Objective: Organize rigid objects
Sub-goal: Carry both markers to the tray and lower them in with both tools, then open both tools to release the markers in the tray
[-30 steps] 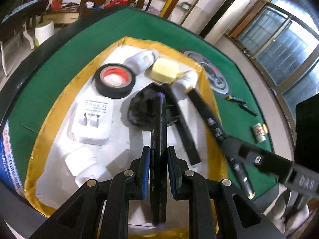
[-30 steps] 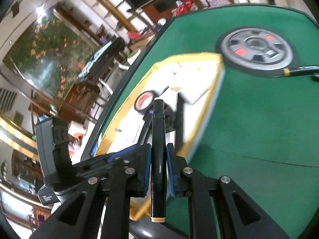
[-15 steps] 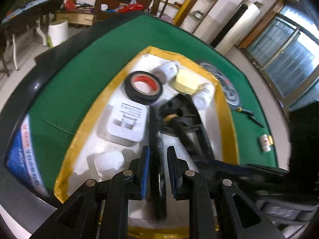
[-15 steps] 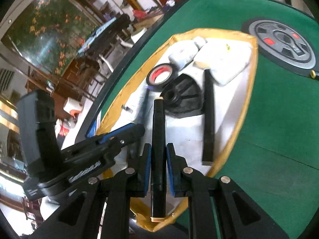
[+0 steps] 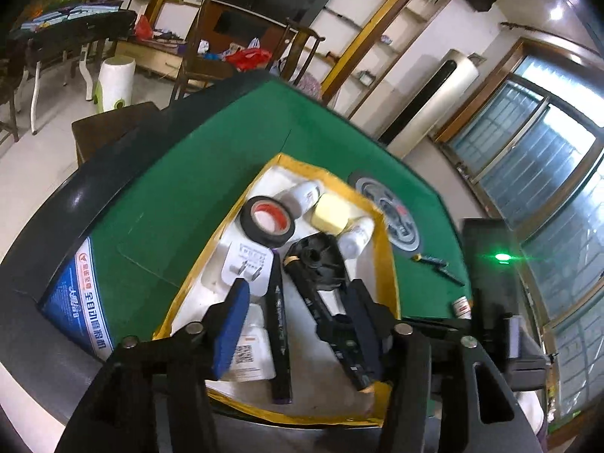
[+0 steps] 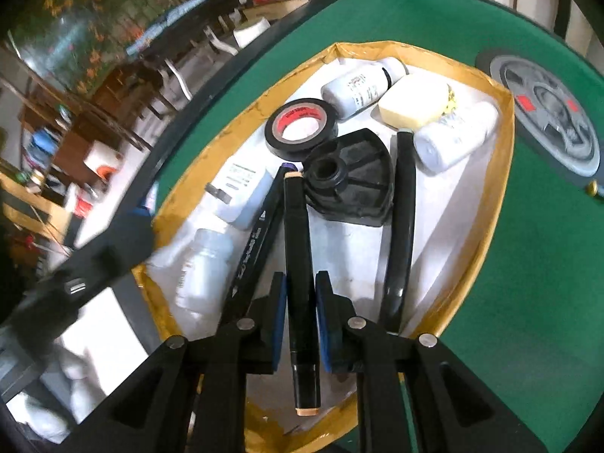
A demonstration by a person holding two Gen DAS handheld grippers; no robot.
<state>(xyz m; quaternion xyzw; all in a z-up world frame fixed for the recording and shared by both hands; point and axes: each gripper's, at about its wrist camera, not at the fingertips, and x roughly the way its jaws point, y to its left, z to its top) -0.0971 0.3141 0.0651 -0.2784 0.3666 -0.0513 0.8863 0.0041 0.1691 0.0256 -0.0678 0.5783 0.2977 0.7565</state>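
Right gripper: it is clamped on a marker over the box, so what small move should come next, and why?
Probably lower it a little and open the jaws. The right gripper is shut on the tan-capped marker, which hangs over the white floor of the yellow-rimmed box, beside the purple-capped marker that the left gripper, its jaws just opened, has let go.

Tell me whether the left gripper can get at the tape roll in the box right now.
Probably yes. The left gripper is open, its jaws having just been opening, with nothing pinched. The tape roll lies flat and uncovered in the box, with the charger between them, low and flat.
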